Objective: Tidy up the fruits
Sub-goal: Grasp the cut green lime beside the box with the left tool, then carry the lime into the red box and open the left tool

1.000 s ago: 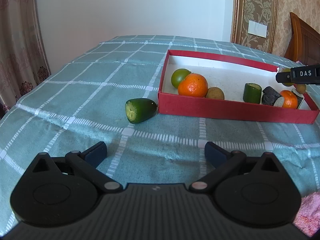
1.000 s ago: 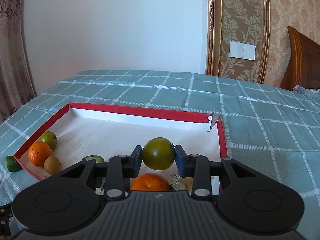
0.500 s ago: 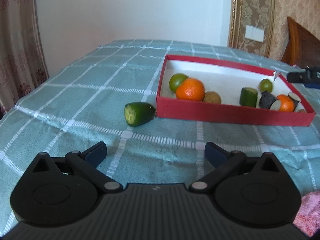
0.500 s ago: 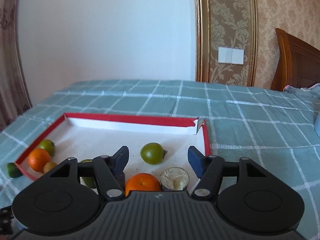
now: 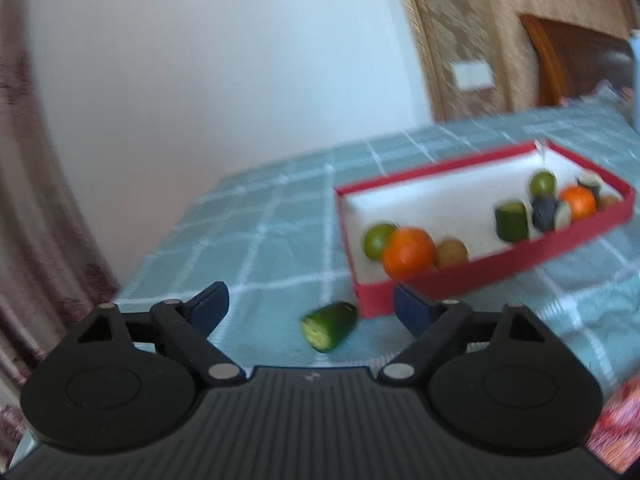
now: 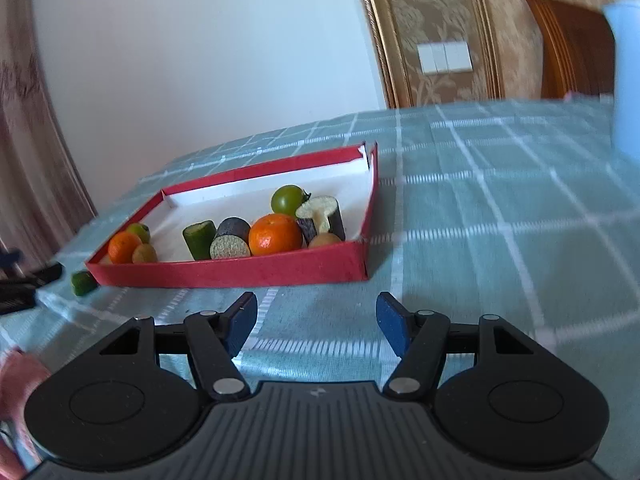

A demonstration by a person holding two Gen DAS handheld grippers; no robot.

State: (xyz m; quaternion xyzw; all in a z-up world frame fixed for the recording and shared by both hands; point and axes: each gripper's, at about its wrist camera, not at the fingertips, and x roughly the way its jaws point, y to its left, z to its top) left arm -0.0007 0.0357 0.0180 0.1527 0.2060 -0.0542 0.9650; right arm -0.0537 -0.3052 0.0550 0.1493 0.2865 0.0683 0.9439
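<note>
Both grippers spread and empty; left gripper [image 5: 310,306] lining up on the cucumber piece [image 5: 330,325] lying on the counter just outside the red box's [image 5: 496,266] near-left corner; next: close, lift over the wall

One shallow red cardboard box [image 6: 248,270] with white lining lies ahead of the tongs. It holds two round orange citrus fruits [image 6: 275,235], two round green fruits [image 6: 287,199], two small brown fruits [image 6: 144,253], one green cucumber chunk [image 6: 199,239] and two dark-skinned pale-fleshed cylinders [image 6: 231,239]. One further cucumber piece [image 5: 330,325] lies outside.
</note>
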